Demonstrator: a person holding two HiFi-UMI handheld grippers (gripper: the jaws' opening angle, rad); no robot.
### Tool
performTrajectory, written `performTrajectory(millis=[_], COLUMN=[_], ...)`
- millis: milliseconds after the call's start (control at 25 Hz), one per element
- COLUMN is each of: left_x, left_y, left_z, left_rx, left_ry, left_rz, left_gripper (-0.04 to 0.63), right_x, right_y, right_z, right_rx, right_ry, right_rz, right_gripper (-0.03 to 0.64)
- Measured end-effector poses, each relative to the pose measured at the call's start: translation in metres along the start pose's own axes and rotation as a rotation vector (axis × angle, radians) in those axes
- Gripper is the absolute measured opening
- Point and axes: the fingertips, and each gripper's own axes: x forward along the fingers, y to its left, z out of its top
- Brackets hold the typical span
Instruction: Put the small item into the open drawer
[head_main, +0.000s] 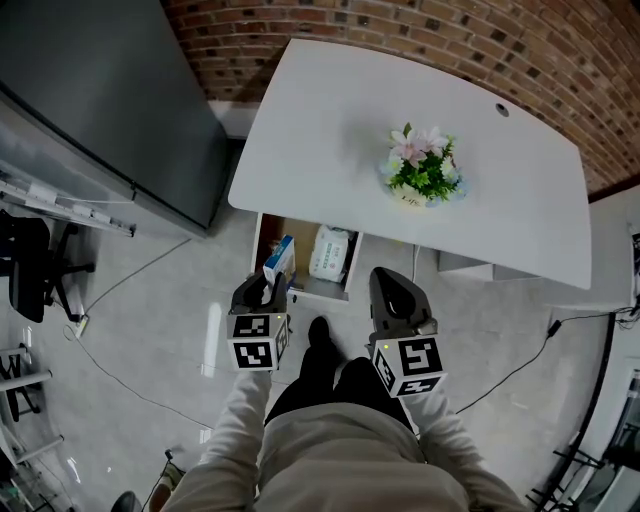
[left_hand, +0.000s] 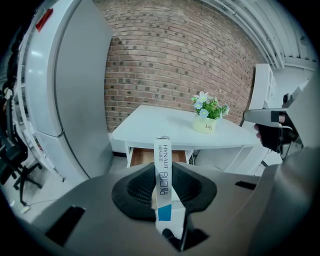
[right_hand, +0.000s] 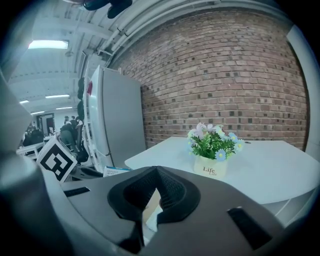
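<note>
**Slim box held in the left gripper, aimed at the open drawer**

Head view: the person's pale sleeves (head_main: 240, 410) lead out to both grippers, held above the floor in front of the white worktop (head_main: 330, 120). The left gripper (head_main: 268, 285) clamps a slim white-and-blue box (head_main: 280, 258). The box shows against the left front corner of the open drawer (head_main: 300, 235), where a white packet (head_main: 331, 253) lies. The right gripper (head_main: 384, 277) hangs beside it.

Left gripper view: the box sits edge-on between the pads. Its long axis runs along the jaws and points away at the drawer, with the blue band at the near end.

Right gripper view: the pads meet at their tips with nothing gripped. A flower pot (right_hand: 210, 165) stands on the worktop beyond.
</note>
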Motion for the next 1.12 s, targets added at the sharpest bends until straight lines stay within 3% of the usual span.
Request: performTrajectory(millis=[1120], left_x=[0.122], left_y=[0.024], left_z=[-0.059], left_rx=[0.007], left_ry=[0.187], left_rz=[0.04], left_gripper=[0.098], right_x=[0.051], right_y=[-0.013], right_z=[-0.023], right_rx=[0.013], right_ry=[0.046], right_rz=[0.03], right_gripper=[0.026])
